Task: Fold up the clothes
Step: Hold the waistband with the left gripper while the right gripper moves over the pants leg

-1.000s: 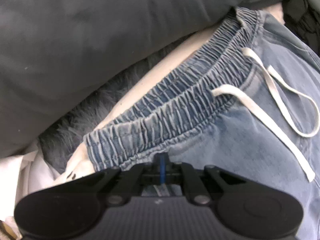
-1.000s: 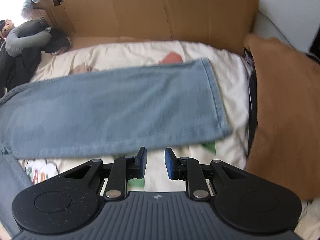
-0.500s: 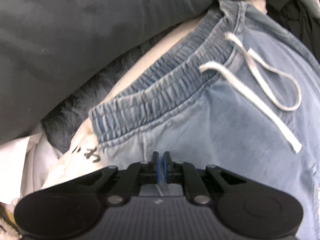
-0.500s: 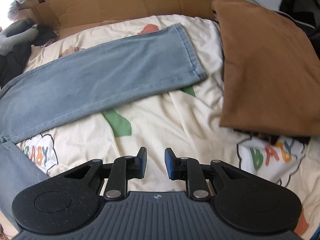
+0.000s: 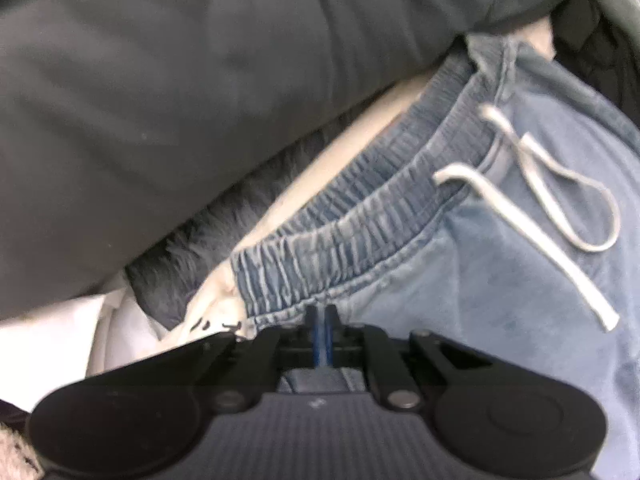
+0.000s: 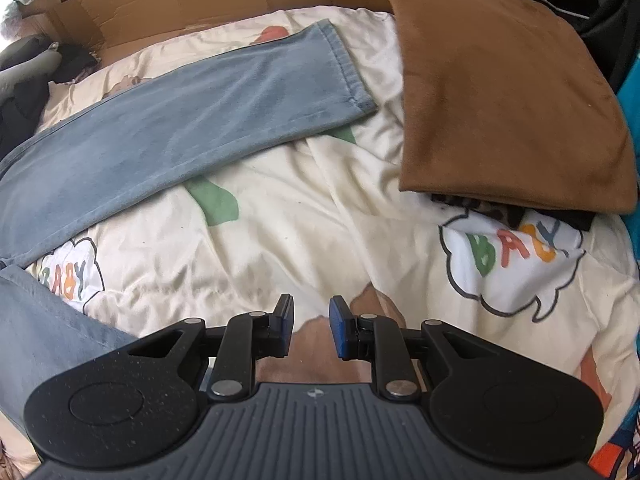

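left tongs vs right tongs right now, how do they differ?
1. Left tongs are pinched shut on the jeans just below the elastic waistband; right tongs stand open with nothing between them.
2. Left tongs touch denim; right tongs hang above the cream printed bedsheet, clear of the spread trouser leg.

Shared: same black build with blue pads, both pointing steeply down.

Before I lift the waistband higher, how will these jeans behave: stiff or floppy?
Probably floppy: the jeans lie flat and follow the bedspread, so the legs should trail and drag. The left gripper pinches just below the elastic waistband, so it may stretch. The loose drawstring will likely dangle.
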Demonstrator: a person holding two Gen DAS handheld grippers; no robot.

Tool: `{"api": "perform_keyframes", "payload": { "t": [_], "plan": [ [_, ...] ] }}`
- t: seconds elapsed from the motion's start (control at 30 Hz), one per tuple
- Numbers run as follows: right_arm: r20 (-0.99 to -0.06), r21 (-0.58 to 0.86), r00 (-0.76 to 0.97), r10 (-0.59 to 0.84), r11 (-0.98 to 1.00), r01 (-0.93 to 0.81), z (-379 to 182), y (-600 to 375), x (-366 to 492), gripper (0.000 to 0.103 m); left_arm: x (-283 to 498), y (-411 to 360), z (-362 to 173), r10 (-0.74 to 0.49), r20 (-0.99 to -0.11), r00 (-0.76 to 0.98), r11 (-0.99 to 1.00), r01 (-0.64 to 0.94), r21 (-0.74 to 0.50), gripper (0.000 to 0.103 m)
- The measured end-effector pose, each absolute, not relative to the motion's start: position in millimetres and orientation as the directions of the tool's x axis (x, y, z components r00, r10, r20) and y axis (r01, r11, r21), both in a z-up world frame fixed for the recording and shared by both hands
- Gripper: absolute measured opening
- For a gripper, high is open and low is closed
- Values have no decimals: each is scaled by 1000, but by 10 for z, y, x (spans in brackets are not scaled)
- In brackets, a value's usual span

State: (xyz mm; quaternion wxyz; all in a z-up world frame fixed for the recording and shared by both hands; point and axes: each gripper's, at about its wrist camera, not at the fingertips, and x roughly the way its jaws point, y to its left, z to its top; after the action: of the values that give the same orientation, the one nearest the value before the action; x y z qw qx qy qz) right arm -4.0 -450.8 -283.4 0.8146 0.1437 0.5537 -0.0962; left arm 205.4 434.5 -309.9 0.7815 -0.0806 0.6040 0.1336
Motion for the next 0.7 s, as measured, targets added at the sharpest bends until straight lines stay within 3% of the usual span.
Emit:
{"api": "perform_keyframes", "payload": {
  "t": [0.37, 0.53, 0.7],
  "plan": [
    [-933, 129, 361, -5, 930, 346, -2851, -4521, -157, 26, 2330, 4013, -3104, -24, -942, 335, 942, -309, -134, 9],
    [-939, 118, 345, -12, 928, 353, -2847, -4537, -236, 26, 2437, 3996, -3280, -29, -944, 329, 931, -336, -145, 10],
    [-949, 102, 316, -23, 922, 374, -2896, -4579, -343, 26, 2498, 3980, -3422, 50, -955, 291, 936, -348, -57, 5]
  ]
}}
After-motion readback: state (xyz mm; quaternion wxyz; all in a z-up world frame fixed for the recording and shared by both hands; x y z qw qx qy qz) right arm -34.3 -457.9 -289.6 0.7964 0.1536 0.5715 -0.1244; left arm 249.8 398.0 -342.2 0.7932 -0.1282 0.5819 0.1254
